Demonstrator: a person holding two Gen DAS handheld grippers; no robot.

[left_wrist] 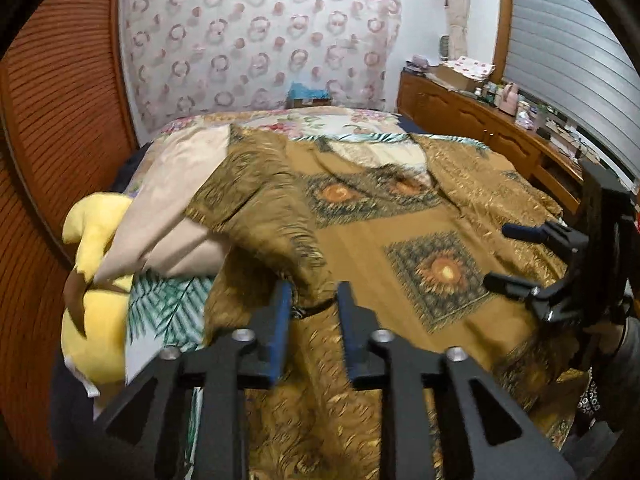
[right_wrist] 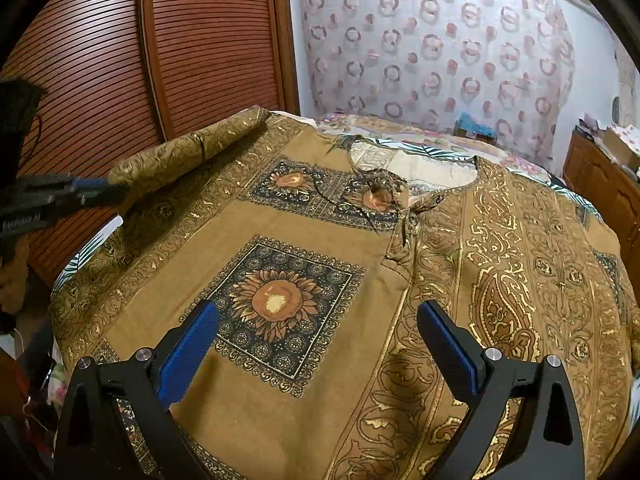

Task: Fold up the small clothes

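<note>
A brown shirt with gold print and sunflower squares lies spread on the bed, collar toward the far side. Its left sleeve is raised and swung in over the shirt's body. The cuff of that sleeve hangs between the fingers of my left gripper, whose jaws stand a little apart, wider than the thin cloth. From the right wrist view, the left gripper shows at the left edge, at the sleeve's end. My right gripper hovers wide open over the shirt's front with nothing in it; the right gripper also shows from the left wrist.
A yellow plush toy and a beige pillow lie at the bed's left side on a leaf-print sheet. A louvred wooden wardrobe stands to the left. A cluttered wooden dresser runs along the right. A patterned curtain hangs behind.
</note>
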